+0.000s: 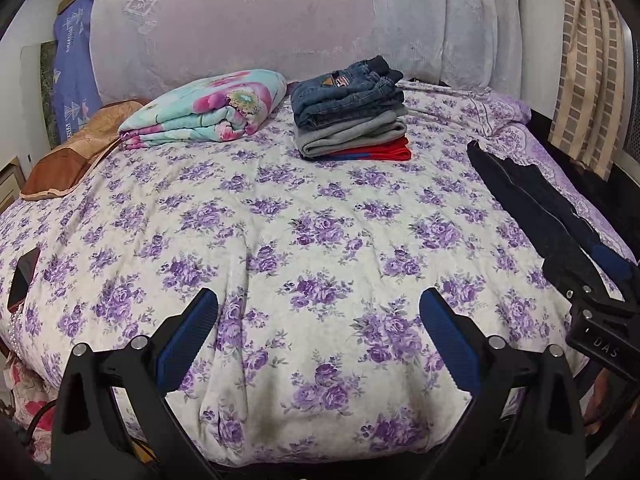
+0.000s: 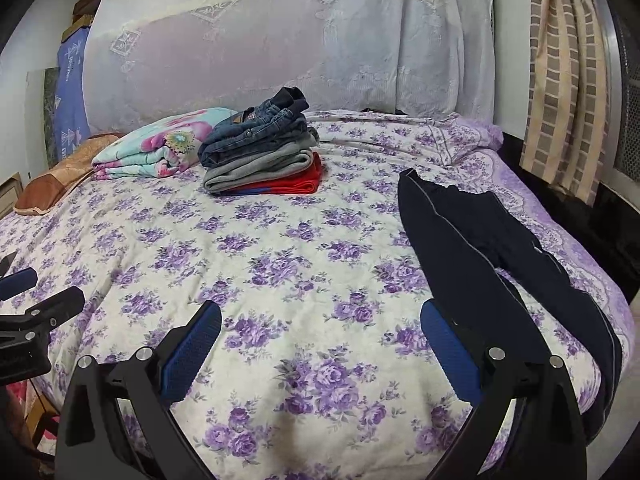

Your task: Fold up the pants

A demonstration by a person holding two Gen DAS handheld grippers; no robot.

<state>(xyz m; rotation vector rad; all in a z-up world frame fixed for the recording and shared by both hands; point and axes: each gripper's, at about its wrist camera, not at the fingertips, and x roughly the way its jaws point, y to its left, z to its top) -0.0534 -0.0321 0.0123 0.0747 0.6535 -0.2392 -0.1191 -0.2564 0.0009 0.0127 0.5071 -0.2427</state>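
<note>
Dark navy pants (image 2: 480, 240) lie stretched along the right side of the bed, legs running toward the near right edge; in the left wrist view the same pants (image 1: 532, 200) show at the far right. My right gripper (image 2: 320, 320) is open above the bedspread, its right finger close to the pants' leg. My left gripper (image 1: 318, 312) is open over bare bedspread, holding nothing. The right gripper (image 1: 592, 300) appears at the right edge of the left wrist view, and the left gripper (image 2: 28, 300) at the left edge of the right wrist view.
A stack of folded clothes (image 1: 352, 116), jeans over grey and red, sits at the back of the bed (image 1: 280, 220). Beside it are a folded floral blanket (image 1: 204, 110) and a brown pillow (image 1: 76, 148). A dark phone (image 1: 24, 276) lies at the left. A curtain (image 2: 564, 80) hangs right.
</note>
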